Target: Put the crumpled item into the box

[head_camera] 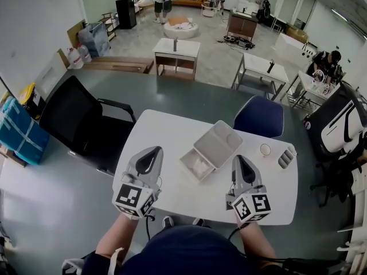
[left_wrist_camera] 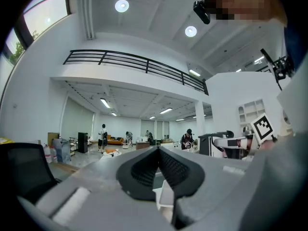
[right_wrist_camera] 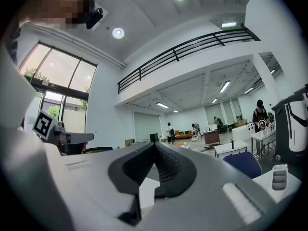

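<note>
Here, my left tongs and right tongs are both closed and empty above the tabletop. The crumpled item lies inside the box, so I should back away without touching its rim.

White table, whitish box, a blue chair and a black chair.

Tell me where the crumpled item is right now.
Head view: the crumpled item lies inside the nearer half of the open box at table centre, between the left gripper and the right gripper.
</note>
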Demonstrator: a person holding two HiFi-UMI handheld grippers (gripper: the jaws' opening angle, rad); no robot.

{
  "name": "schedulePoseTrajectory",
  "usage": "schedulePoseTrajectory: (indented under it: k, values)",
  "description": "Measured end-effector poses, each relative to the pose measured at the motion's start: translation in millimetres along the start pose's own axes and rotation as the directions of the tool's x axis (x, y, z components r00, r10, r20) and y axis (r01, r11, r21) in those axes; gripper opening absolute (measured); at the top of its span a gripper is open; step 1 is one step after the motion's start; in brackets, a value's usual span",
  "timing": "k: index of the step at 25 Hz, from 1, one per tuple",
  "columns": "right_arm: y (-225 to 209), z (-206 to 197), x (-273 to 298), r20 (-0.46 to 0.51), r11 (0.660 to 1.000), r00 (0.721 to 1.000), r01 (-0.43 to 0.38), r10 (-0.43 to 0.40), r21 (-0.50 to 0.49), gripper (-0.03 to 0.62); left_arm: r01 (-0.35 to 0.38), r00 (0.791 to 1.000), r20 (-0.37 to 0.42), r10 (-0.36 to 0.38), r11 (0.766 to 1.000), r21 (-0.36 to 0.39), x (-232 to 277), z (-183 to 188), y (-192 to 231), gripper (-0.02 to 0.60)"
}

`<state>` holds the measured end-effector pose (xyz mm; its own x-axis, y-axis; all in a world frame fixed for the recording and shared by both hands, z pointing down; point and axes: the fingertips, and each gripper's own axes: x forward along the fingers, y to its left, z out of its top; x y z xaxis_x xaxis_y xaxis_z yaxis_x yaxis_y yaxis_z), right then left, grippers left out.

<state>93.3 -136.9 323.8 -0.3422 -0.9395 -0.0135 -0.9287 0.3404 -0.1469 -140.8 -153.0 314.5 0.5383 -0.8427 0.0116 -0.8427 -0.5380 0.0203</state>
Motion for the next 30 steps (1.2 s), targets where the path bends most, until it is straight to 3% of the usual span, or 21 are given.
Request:
schedulePoseTrajectory:
  k: [30]
  values:
    - [-6,-4,4,-0.015,1.0,1.0,-0.024,0.024,-0.016,0.002,-0.022,1.0,-0.016,0.021,0.999,-0.029,19,-13,4,0.002]
